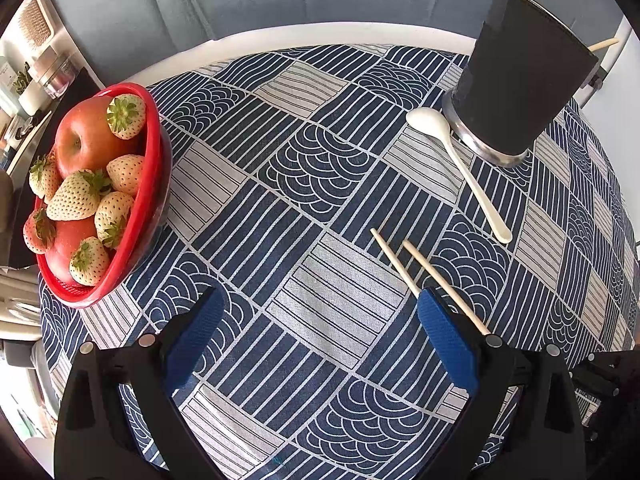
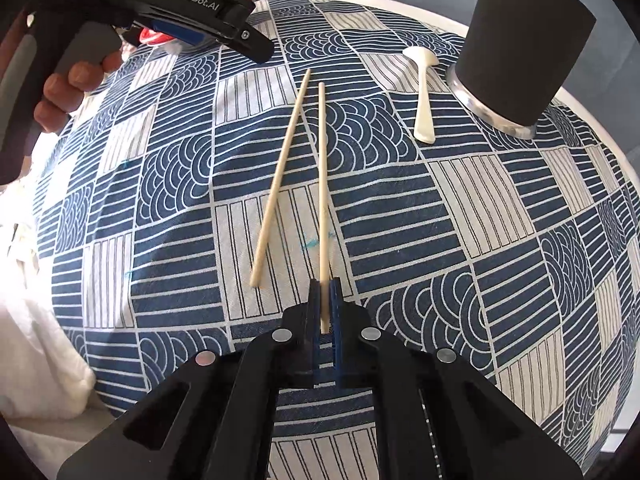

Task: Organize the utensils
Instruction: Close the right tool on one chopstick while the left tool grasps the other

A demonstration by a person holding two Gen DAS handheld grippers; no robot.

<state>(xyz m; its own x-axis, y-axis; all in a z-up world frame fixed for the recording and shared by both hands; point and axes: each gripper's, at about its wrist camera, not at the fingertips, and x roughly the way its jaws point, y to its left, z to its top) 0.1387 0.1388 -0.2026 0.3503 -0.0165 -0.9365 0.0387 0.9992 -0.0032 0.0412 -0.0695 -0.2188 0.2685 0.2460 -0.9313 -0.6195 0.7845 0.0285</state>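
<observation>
- We see the right gripper (image 2: pixel 326 292) angled steeply down at the table, its blue-padded jaws clenched on the near end of one wooden chopstick (image 2: pixel 322 184).
- The second chopstick (image 2: pixel 280 178) lies free on the cloth just left of the held one, the two nearly parallel.
- The left gripper (image 1: pixel 316 320) hangs above the cloth with its jaws spread wide and nothing between them; a hand (image 2: pixel 76 84) wraps its grey handle.
- A smooth white spoon (image 2: pixel 422 92) lies near the base of the dark cylindrical holder (image 2: pixel 524 44), which has a metal rim at the bottom and two pale sticks showing at its top.
- We count two loose chopsticks, one spoon, one holder.
- The tablecloth (image 2: pixel 400 216) is woven, navy and white, in stripe and wave patches.
- A red bowl (image 1: pixel 154 184) holds apples and pale strawberries.
</observation>
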